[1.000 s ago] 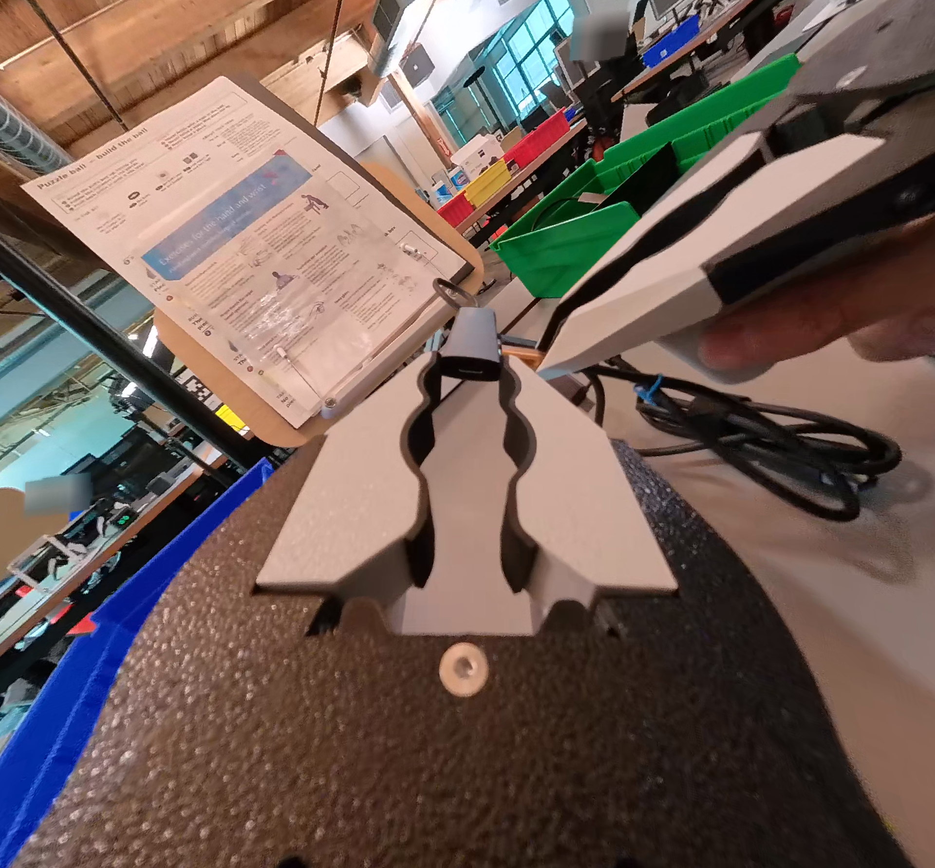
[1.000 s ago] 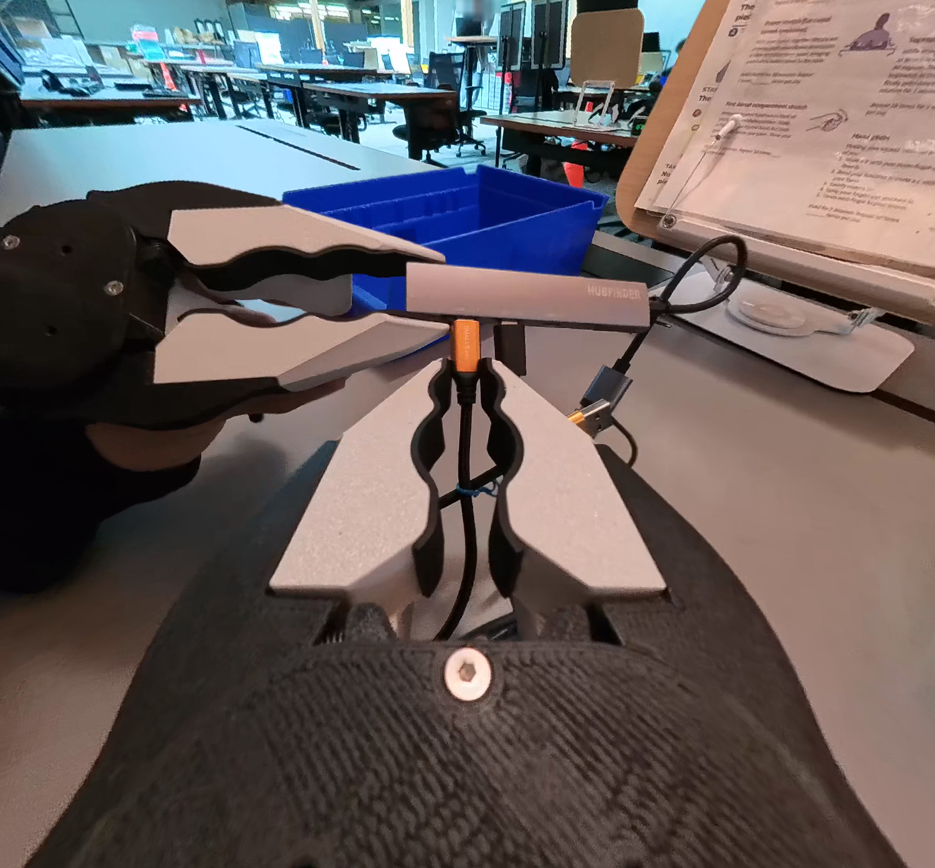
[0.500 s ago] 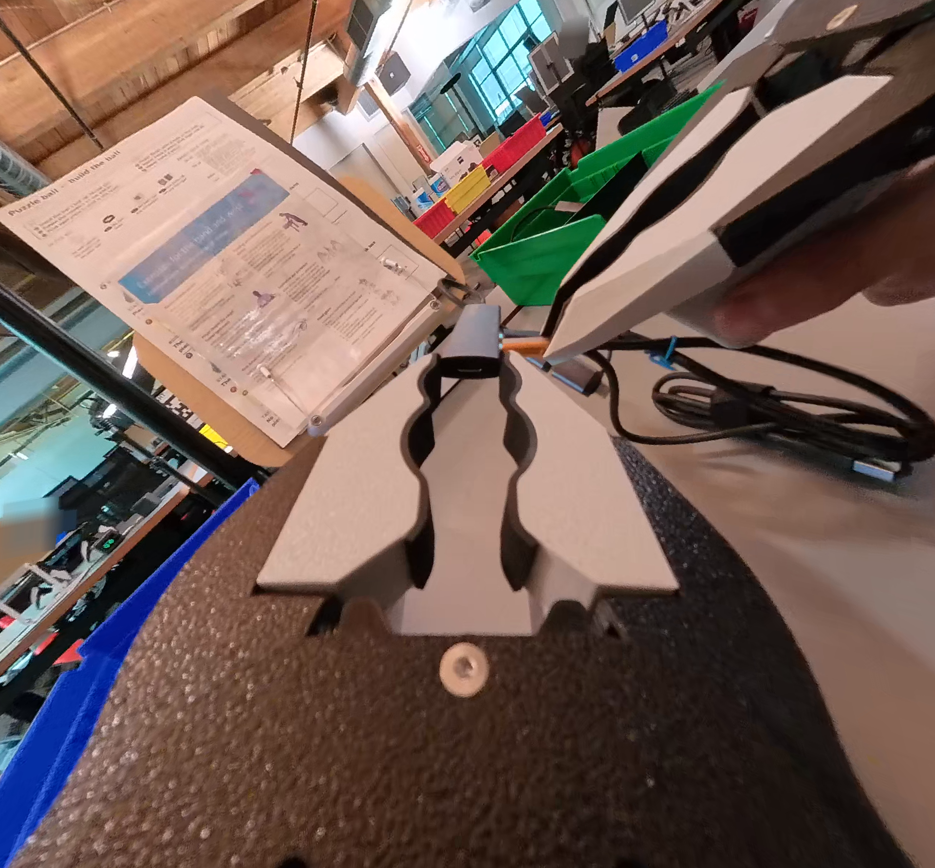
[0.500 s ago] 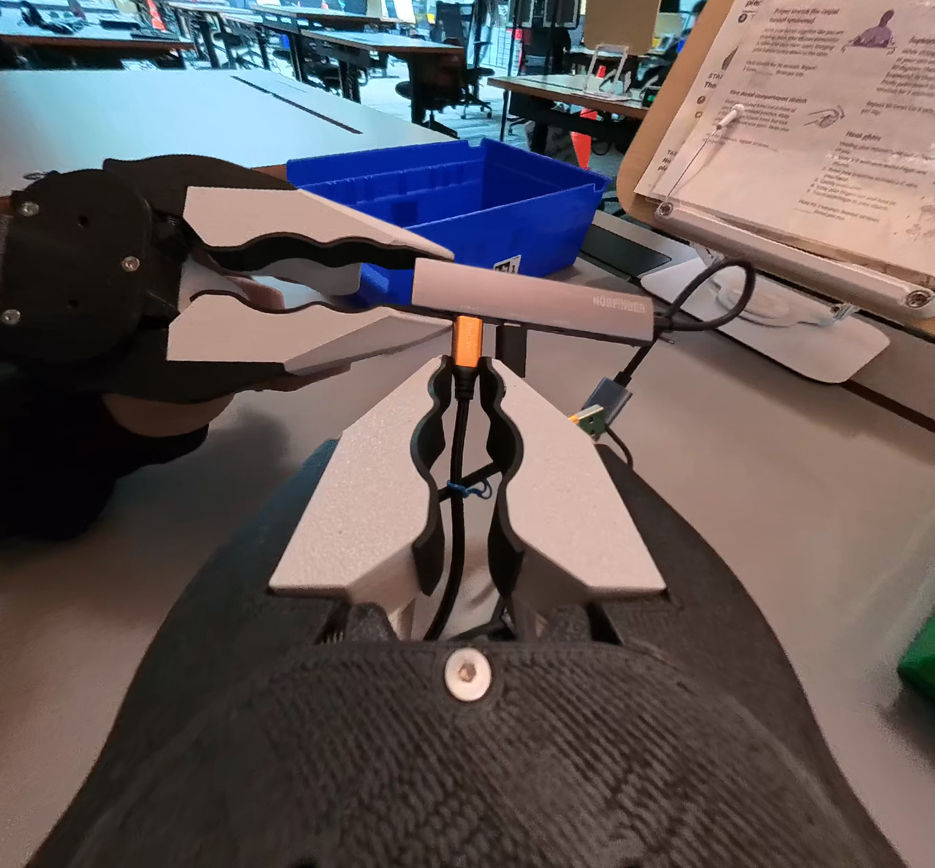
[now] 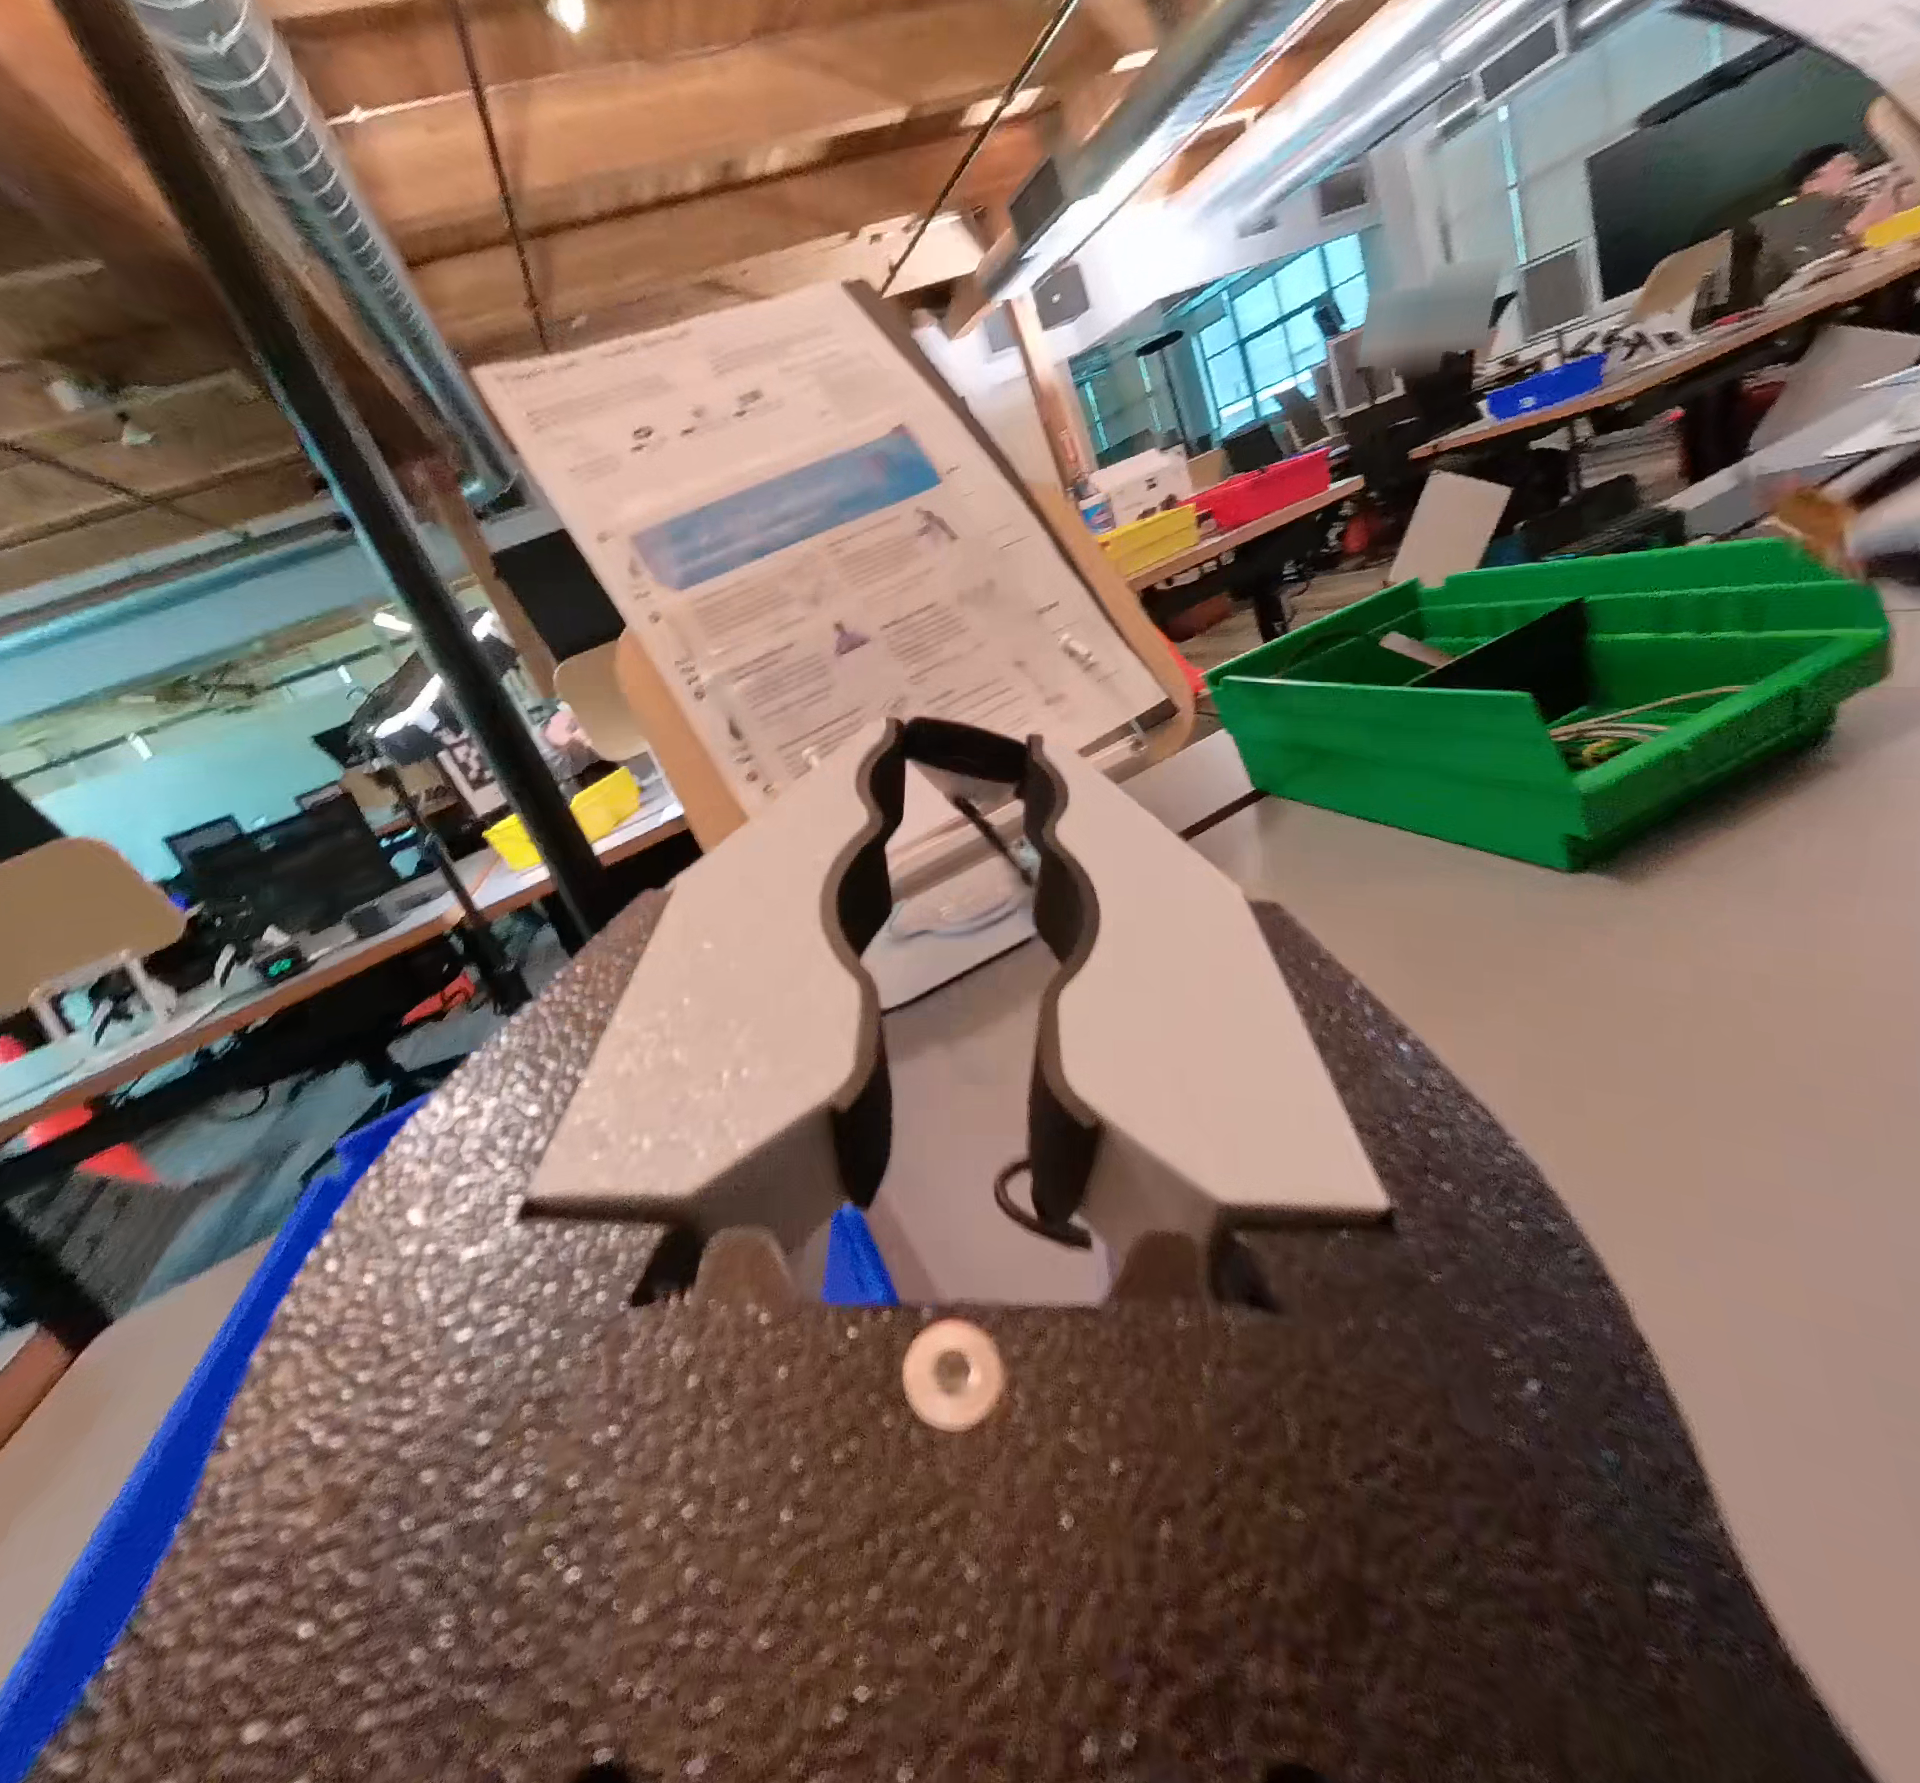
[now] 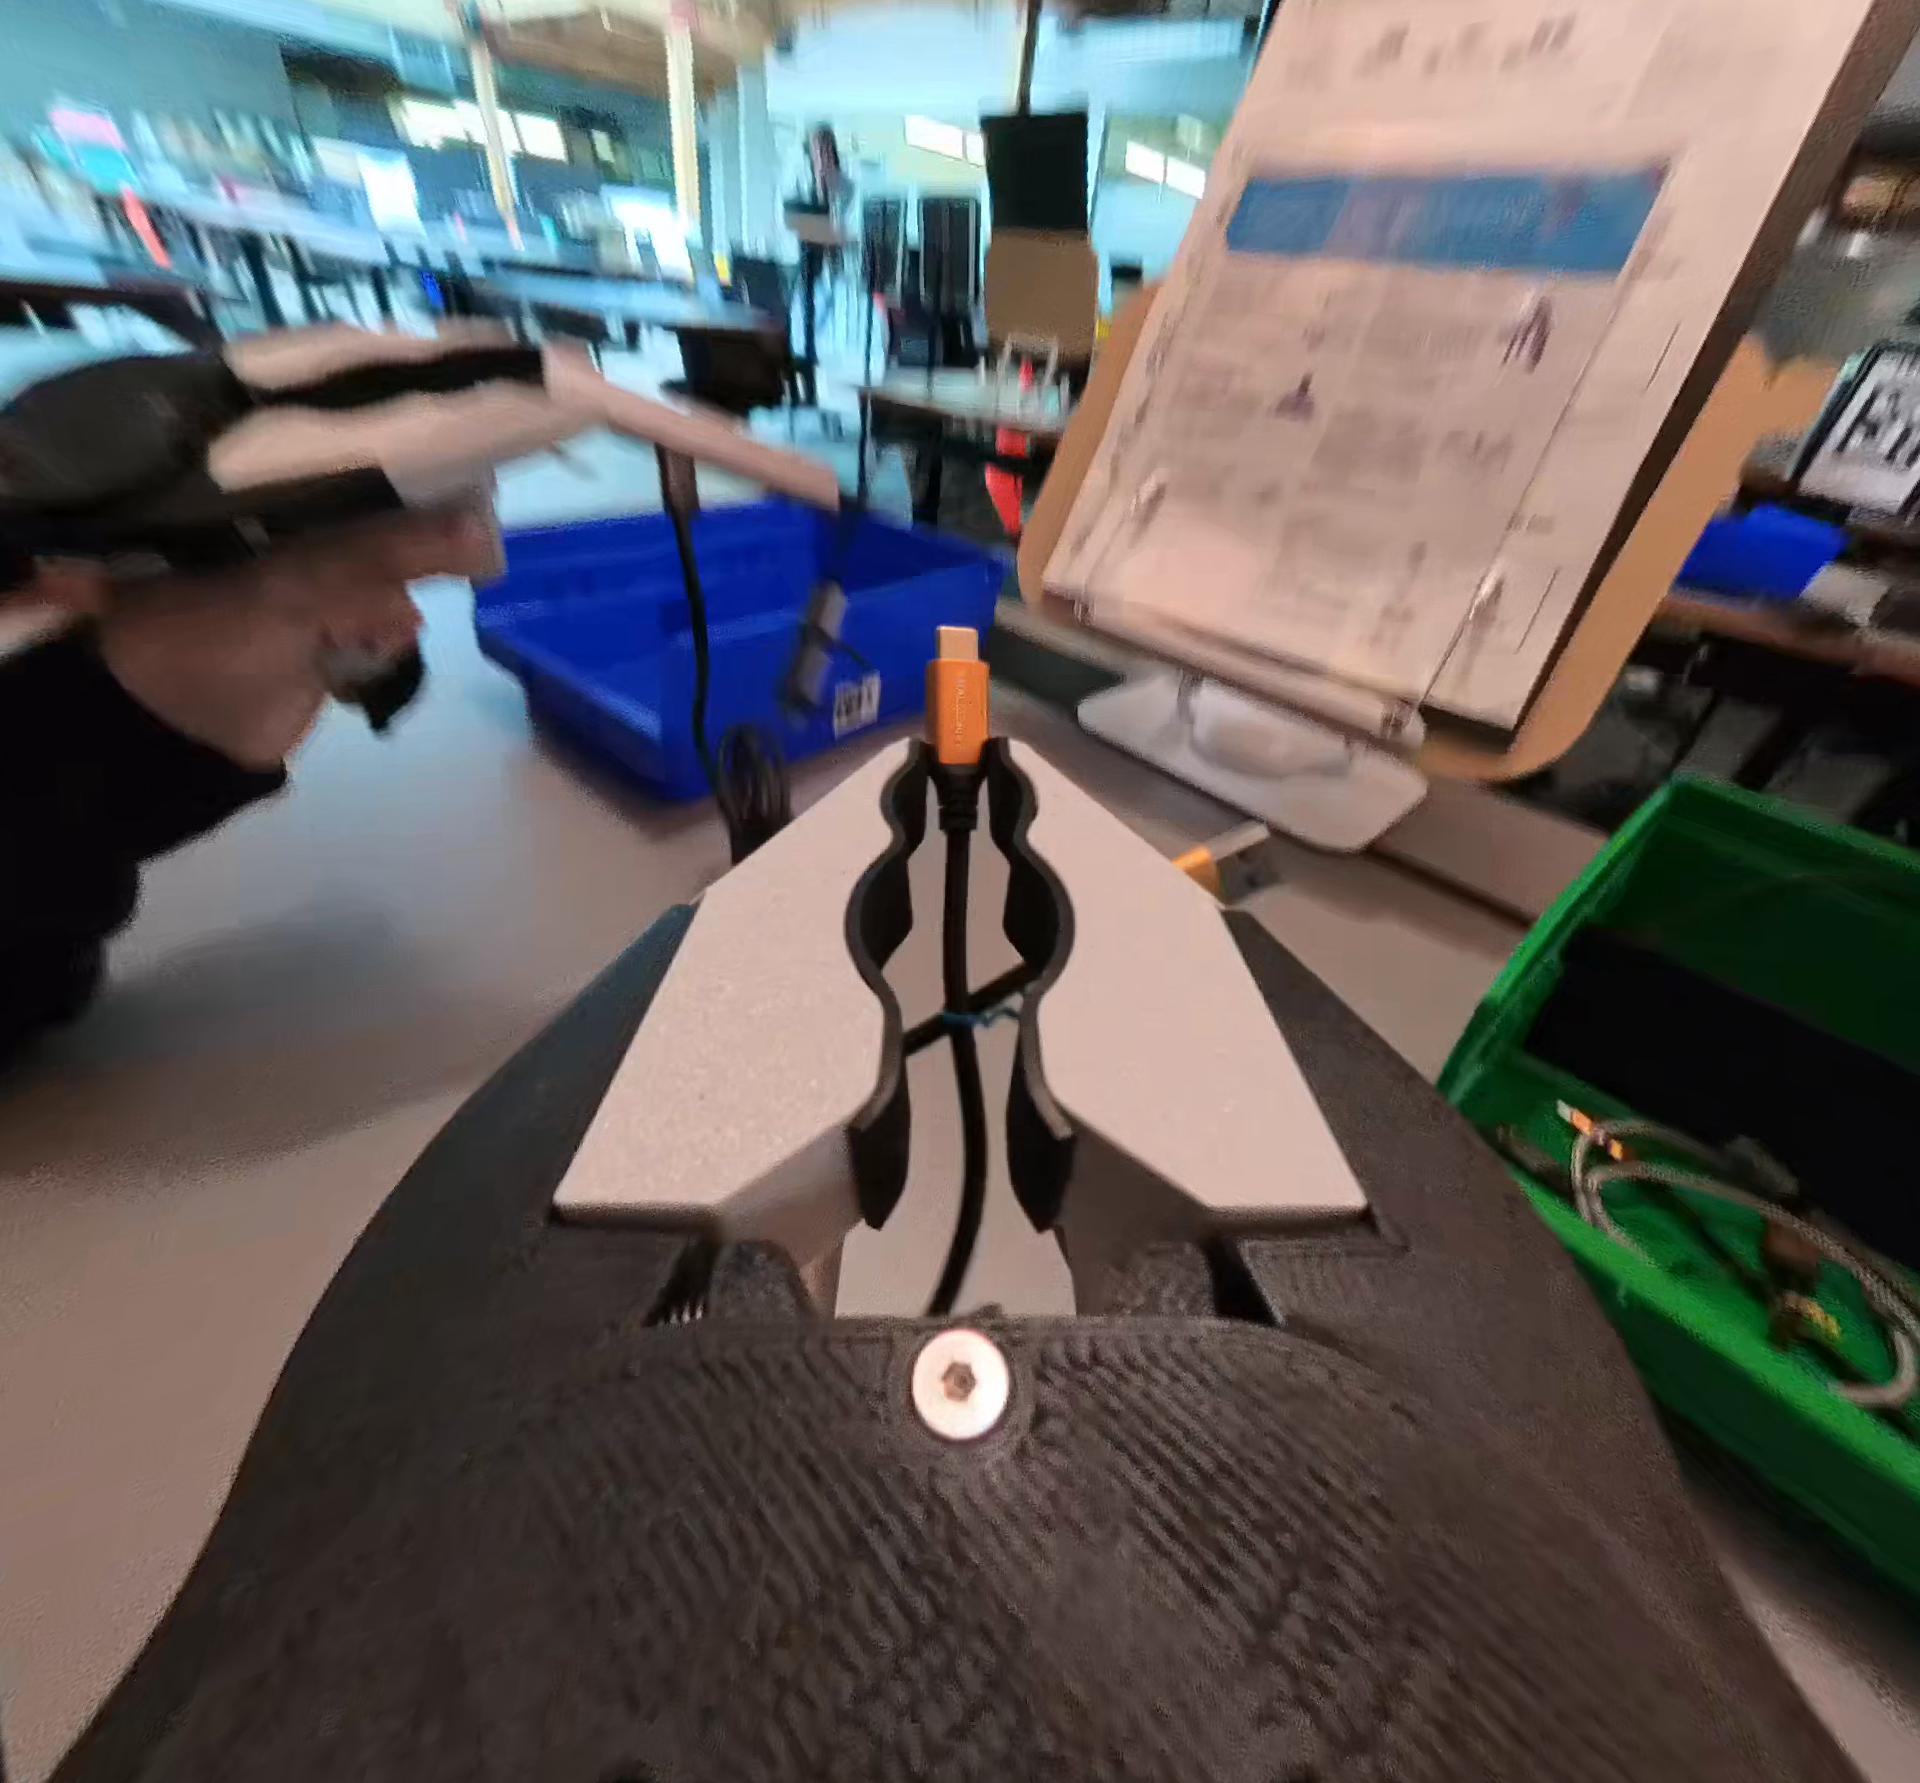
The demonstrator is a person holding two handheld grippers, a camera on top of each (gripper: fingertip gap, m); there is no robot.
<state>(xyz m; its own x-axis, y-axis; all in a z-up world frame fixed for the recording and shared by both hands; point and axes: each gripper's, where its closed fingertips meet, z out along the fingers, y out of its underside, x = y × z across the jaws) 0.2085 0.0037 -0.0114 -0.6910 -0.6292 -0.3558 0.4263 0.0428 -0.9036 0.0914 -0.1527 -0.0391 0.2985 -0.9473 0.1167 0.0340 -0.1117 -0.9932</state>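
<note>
My right gripper is shut on an orange USB-C plug whose black cable runs back between the fingers. The plug's metal tip points forward, free of anything. My left gripper is shut on the end of a grey USB hub, seen end-on at its tips. In the right wrist view the left gripper is blurred at upper left and holds the hub up above the blue bin. A black cable and a grey connector hang from the hub.
A document stand with printed sheets stands behind the grippers and also shows in the left wrist view. A green bin with cables sits at right, also in the left wrist view. A second orange plug lies on the grey table. One gripper's finger ends stand about 20 cm off the other's.
The orange plug has come out of the hub. The left gripper has swung the hub up and away to the left; the right gripper has drawn back with the plug.
</note>
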